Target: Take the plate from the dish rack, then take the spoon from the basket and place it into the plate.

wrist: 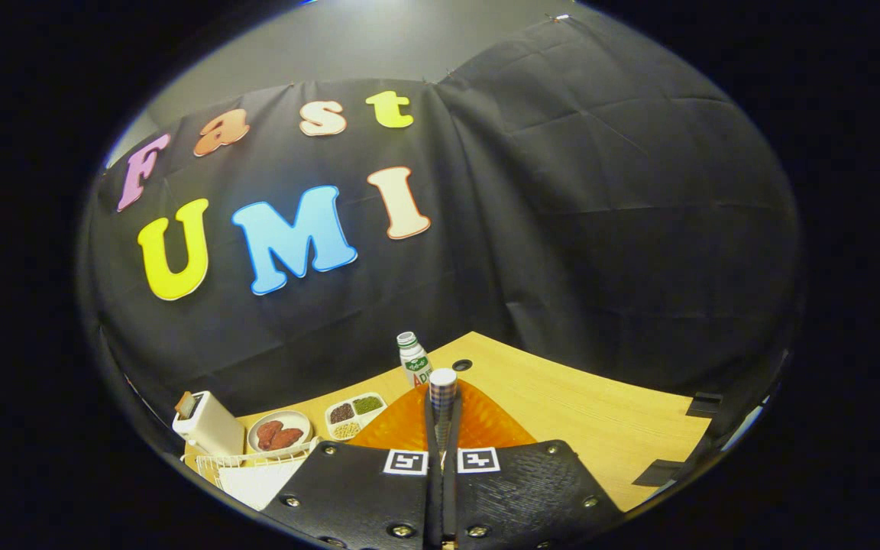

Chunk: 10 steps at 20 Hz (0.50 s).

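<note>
Fingers (434, 428) are seen drawn narrow, nearly together, with a slim checked rod clamped between them. The rod is judged to be the spoon (443, 386) by its handle. The gripper (442, 418) is thus closed on it. Only the round capped end is shown, poking out past the fingertips; the bowl end is hidden, so which end is gripped cannot be told for certain.

Long axis of spoon: laid along the fingers, pointing straight ahead.

Plate (486, 428): orange, set flat on the table (600, 412), directly ahead of and below the fingertips, spreading to both sides of them. The plate is judged already out of the rack (249, 461), which is noted to the left of the fingers and well apart from the plate.

Key relation: the spoon is held over the near part of the plate, centred on it. Contact between spoon and plate cannot be made out. A lowering and an opening of the fingers is judged to be what remains.

Beyond the plate a bottle (414, 357) is noted, upright. Risk: the spoon may roll off the rim if released tilted.
</note>
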{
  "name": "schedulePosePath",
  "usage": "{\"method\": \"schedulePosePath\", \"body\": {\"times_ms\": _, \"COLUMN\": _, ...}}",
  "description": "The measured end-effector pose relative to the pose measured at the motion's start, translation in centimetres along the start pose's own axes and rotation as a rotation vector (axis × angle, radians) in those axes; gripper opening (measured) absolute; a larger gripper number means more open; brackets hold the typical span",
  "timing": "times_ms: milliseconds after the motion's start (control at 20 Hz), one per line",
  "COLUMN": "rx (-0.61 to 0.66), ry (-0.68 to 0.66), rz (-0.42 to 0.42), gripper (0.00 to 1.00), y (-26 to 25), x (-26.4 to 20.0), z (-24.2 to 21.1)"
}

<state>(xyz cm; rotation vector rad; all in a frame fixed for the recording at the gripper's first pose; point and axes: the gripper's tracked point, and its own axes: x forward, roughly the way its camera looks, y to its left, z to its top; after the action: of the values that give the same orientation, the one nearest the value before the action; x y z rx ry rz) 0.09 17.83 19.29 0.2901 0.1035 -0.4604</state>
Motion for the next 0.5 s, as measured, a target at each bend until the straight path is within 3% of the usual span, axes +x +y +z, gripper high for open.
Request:
{"method": "schedulePosePath", "body": {"times_ms": 200, "rx": -0.059, "ry": 0.057, "rz": 0.102, "gripper": 0.0, "y": 3.6, "x": -4.2, "z": -2.9}}
{"method": "schedulePosePath", "body": {"times_ms": 500, "rx": -0.129, "ry": 0.212, "rz": 0.231, "gripper": 0.0, "y": 8.0, "x": -9.6, "z": -11.1}}
